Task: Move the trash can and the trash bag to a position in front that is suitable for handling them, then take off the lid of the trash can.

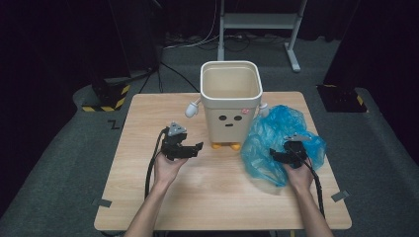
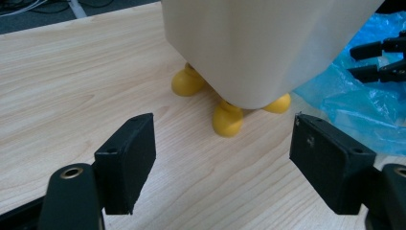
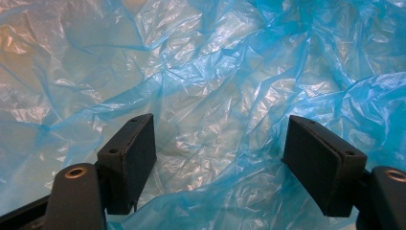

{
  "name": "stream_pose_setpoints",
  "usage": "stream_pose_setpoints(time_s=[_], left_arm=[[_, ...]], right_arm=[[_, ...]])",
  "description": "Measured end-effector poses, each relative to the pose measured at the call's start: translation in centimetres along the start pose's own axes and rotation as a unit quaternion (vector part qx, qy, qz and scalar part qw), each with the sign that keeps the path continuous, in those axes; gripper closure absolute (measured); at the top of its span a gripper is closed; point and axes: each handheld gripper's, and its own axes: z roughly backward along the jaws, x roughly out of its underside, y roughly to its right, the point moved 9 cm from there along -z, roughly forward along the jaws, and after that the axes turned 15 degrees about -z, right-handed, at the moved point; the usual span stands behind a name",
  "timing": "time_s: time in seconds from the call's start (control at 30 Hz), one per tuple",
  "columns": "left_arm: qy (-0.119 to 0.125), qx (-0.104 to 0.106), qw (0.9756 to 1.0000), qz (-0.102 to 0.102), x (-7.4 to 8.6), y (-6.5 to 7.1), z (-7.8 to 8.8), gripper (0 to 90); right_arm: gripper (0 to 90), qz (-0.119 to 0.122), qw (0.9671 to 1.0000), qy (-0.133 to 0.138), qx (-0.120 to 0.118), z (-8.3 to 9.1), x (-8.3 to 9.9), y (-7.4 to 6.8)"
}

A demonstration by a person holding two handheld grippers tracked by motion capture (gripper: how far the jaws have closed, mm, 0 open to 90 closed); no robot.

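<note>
The blue plastic bag [image 1: 276, 140] lies crumpled on the bench [image 1: 148, 197], touching the right side of the bin [image 1: 230, 101]. The right gripper [image 1: 279, 155] hovers at the bag's near edge, jaws wide, nothing pinched. The left gripper [image 1: 193, 147], also wide and empty, points at the bin's yellow feet [image 2: 227, 119]. The bin stands upright, its drawn face towards the person; no writing is readable.

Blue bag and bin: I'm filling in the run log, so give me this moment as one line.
blue bag: crumpled, right of bin | bin: upright, unlined | right hand-held gripper: open over bag | left hand-held gripper: open, holds nothing
</note>
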Motion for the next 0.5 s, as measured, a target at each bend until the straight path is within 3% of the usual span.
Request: stream_pose_setpoints(time_s=[0.5], left_arm=[[0.017, -0.004, 0.9998, -0.006, -1.5, 0.0, 1.3, 23.9]], right_arm=[[26.5, 0.000, 1.0000, 0.000, 0.000, 0.0, 0.0, 0.0]])
